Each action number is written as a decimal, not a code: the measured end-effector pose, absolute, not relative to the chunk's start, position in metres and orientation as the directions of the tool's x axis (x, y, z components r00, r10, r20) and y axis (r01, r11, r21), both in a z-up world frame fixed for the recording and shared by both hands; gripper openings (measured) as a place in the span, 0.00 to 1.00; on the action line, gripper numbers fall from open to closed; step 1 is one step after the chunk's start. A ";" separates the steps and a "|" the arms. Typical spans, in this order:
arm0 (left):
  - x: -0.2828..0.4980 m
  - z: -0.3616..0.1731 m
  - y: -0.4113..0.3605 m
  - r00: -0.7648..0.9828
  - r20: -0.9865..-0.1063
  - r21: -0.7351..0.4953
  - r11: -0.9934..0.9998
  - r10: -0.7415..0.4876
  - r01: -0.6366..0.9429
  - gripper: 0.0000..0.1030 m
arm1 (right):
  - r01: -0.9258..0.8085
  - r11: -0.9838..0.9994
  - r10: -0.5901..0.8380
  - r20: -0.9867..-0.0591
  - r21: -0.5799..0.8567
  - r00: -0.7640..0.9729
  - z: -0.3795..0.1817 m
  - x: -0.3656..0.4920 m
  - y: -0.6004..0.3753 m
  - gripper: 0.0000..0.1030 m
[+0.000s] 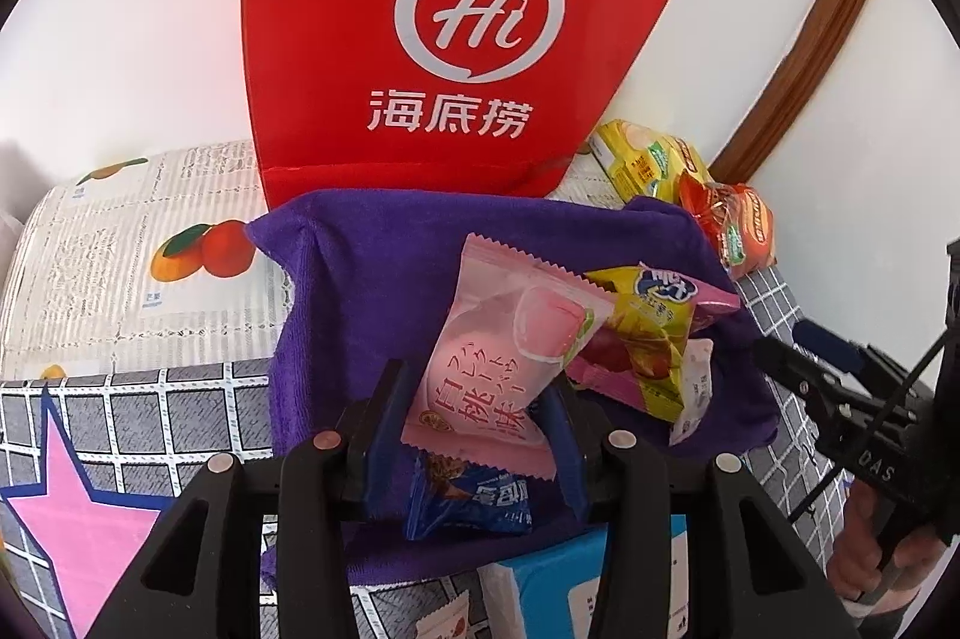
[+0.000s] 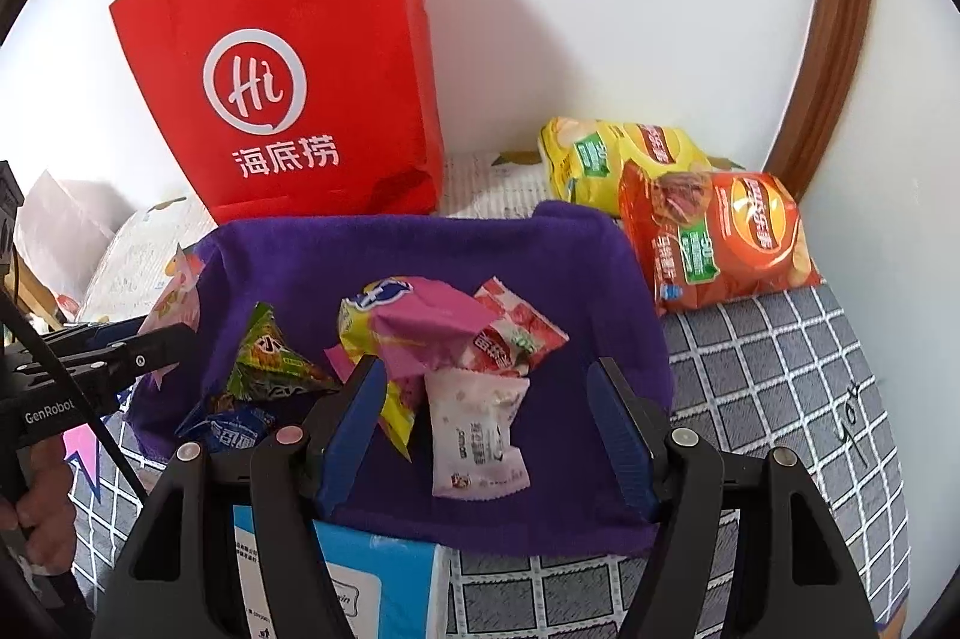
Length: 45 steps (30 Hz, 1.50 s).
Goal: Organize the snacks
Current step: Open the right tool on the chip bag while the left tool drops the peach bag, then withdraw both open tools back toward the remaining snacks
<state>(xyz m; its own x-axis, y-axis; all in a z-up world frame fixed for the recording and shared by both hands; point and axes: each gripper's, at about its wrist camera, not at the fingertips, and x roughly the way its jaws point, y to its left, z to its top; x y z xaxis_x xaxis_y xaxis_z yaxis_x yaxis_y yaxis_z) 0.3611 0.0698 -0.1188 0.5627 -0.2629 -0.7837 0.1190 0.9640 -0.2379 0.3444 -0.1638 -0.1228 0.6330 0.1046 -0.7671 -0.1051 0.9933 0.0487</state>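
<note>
We find the left tongs [image 1: 480, 417] closed on a pink peach snack packet [image 1: 504, 345], their blue pads pressing its lower sides and holding it tilted above the purple cloth [image 1: 360, 279]. Directly under these tongs lies a dark blue snack packet [image 1: 468, 501], and nearer still a light blue box [image 1: 558, 585] shows at the cloth's near edge.

We find the right tongs [image 2: 486, 435] standing about half open with nothing gripped. Between their pads, not touched by either, a white and pink packet [image 2: 474, 435] lies on the cloth. Just beyond it sit a yellow and pink packet [image 2: 414, 321] and a red strawberry packet [image 2: 516, 333], overlapping. To the left of the right tongs we note a green triangular packet [image 2: 270, 357].

The cloth is spread on a surface [image 2: 780, 369] covered with a grey grid pattern. Beyond and to the right of the right tongs, off the cloth, an orange crisp bag [image 2: 720, 237] leans on a yellow crisp bag [image 2: 612, 153]. Farthest off, behind the cloth, a red paper bag [image 2: 300, 87] stands upright against the white wall.

A hand [image 2: 42, 501] grips the left tool's handle at the left edge of the right wrist view.
</note>
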 end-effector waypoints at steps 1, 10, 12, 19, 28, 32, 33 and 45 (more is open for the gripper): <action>0.361 -0.119 0.069 0.563 -0.785 -0.233 0.965 -0.258 0.118 0.41 | -0.102 0.993 0.107 -0.769 0.055 0.630 -0.124 0.344 -0.165 0.67; 0.359 -0.113 0.068 0.576 -0.774 -0.238 0.964 -0.263 0.119 0.61 | -0.077 0.995 0.099 -0.792 0.065 0.603 -0.135 0.336 -0.174 0.67; 0.357 -0.109 0.067 0.578 -0.772 -0.237 0.963 -0.265 0.125 0.62 | -0.069 0.995 0.100 -0.793 0.074 0.600 -0.135 0.333 -0.177 0.67; 0.346 -0.096 0.057 0.581 -0.764 -0.231 0.960 -0.280 0.160 0.62 | -0.051 0.993 0.118 -0.792 0.109 0.599 -0.128 0.317 -0.185 0.67; 0.318 -0.060 0.041 0.618 -0.731 -0.198 0.957 -0.289 0.213 0.62 | -0.019 0.985 0.144 -0.759 0.171 0.635 -0.095 0.276 -0.200 0.67; 0.301 -0.040 0.042 0.639 -0.709 -0.202 0.954 -0.299 0.222 0.63 | -0.001 0.987 0.123 -0.745 0.162 0.655 -0.082 0.250 -0.204 0.67; 0.299 -0.039 0.043 0.637 -0.710 -0.205 0.953 -0.300 0.221 0.64 | 0.002 0.987 0.121 -0.746 0.161 0.655 -0.081 0.247 -0.205 0.67; 0.245 -0.054 0.061 0.613 -0.747 -0.186 0.966 -0.259 0.180 0.64 | -0.025 0.989 0.126 -0.745 0.145 0.656 -0.083 0.206 -0.189 0.67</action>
